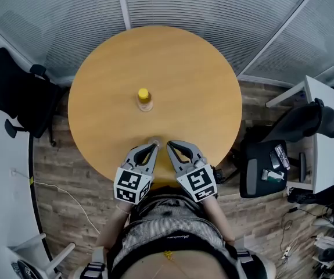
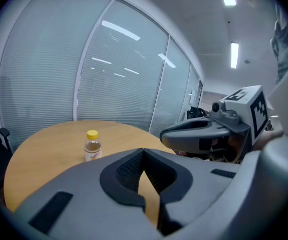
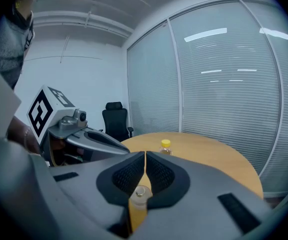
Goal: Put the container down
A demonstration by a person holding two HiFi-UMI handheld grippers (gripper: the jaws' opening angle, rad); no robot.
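A small clear bottle with a yellow cap (image 1: 144,98) stands upright near the middle of the round wooden table (image 1: 201,80). It also shows as the bottle (image 2: 92,145) and the bottle (image 3: 166,146), well ahead of both grippers. My left gripper (image 1: 154,146) and right gripper (image 1: 169,145) hover side by side over the table's near edge, both shut with nothing between the pads. A small clear round thing (image 1: 154,139) lies on the table just past the tips; the right gripper view shows it (image 3: 142,191) through the gap under the shut jaws.
A black office chair (image 1: 21,97) stands left of the table and another (image 1: 265,167) to its right, beside a white desk (image 1: 329,138). Glass walls with blinds (image 1: 213,4) close off the far side. The floor is wood plank.
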